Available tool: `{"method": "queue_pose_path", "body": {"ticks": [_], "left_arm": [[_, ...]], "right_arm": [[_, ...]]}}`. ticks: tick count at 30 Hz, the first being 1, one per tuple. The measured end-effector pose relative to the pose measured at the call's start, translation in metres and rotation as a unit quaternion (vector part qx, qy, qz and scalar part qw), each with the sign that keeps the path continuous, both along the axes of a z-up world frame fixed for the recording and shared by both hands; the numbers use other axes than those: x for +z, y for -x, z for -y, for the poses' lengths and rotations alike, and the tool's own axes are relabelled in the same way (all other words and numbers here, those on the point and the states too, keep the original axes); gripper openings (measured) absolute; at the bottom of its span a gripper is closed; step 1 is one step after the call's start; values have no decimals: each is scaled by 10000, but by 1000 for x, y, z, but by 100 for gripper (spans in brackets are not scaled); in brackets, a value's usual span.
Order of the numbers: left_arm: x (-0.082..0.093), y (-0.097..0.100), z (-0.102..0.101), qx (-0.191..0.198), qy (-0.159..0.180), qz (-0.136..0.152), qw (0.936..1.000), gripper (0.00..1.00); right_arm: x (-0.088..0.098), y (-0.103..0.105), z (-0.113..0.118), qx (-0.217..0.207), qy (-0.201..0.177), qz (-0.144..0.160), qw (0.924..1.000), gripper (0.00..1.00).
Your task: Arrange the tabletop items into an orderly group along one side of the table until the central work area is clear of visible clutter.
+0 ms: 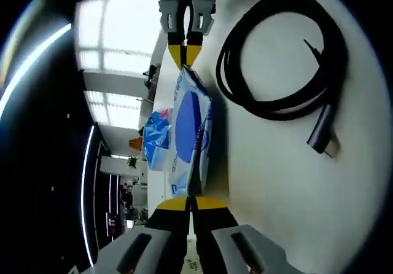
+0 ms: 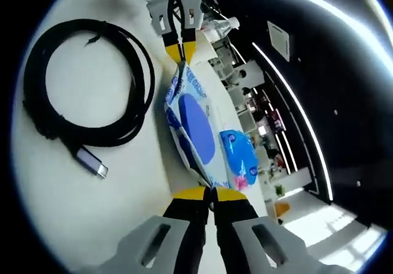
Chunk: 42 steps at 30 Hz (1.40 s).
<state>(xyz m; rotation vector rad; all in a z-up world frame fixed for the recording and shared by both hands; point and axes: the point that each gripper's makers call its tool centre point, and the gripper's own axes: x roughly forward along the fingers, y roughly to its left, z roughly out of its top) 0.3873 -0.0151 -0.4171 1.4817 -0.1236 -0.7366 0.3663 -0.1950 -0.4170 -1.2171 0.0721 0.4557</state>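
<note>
Both ends of the wipes pack (image 1: 187, 139) are pinched, by the left gripper (image 1: 191, 204) and the right gripper (image 2: 209, 194), beside the coiled cable (image 1: 279, 71) on the table (image 1: 270, 188); uneven pulling could tear it free.

The wipes pack (image 1: 189, 140) was white with a blue oval and blue print. The coiled cable (image 1: 279, 59) was black, its plug silver-tipped. The smaller packet (image 2: 241, 154) was bright blue with pink marks. The desk (image 2: 73, 200) was white.

Bright overhead glare, fisheye-warped dark edges
</note>
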Motion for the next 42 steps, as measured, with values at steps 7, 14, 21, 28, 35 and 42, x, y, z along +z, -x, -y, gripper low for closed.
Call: {"method": "queue_pose_path", "body": {"ticks": [7,14,21,28,35,42], "left_arm": [[5,-5,-5,52,-53,182,9998,0],[11,-4,-10,83,-95,318,9994,0],[10,-2,-19,152,-109,303,9994,0],[10,1,-26,233,-68,255,9994,0],[9,4,-32,278,-69,204,9994,0],[10,4,-36,301,-44,186,9994,0]], "right_arm": [[9,0,-9,46,210,238,9995,0],[9,0,-13,69,117,201,9997,0],[14,1,-24,136,190,258,9994,0],[13,3,-31,183,226,244,9993,0],[15,2,-37,223,276,253,9990,0],[13,2,-39,246,295,206,9990,0]]}}
